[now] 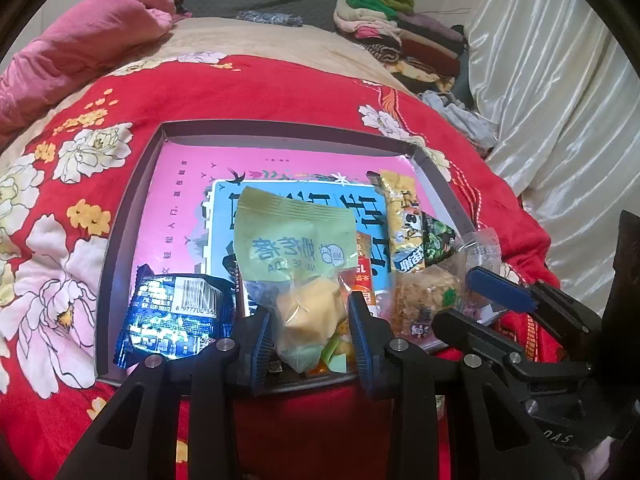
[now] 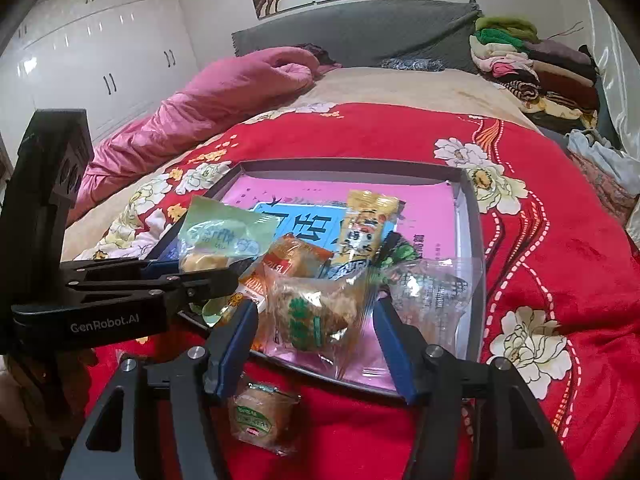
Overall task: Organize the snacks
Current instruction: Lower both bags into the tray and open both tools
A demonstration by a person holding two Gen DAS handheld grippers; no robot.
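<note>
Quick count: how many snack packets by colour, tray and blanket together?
Blue packet: 1
Light green packet: 1
Orange packet: 1
Yellow packet: 1
Dark green packet: 1
Clear packets: 3, two in the tray, one on the blanket
Total: 8

One tray (image 2: 472, 240) holds about seven snack packets (image 1: 296, 232); one more packet (image 2: 262, 420) lies outside; two grippers (image 1: 312, 320).

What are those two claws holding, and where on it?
Left gripper pinches the green snack packet at its lower, filled end. Right gripper is open around a clear-wrapped pastry, not gripping.
</note>
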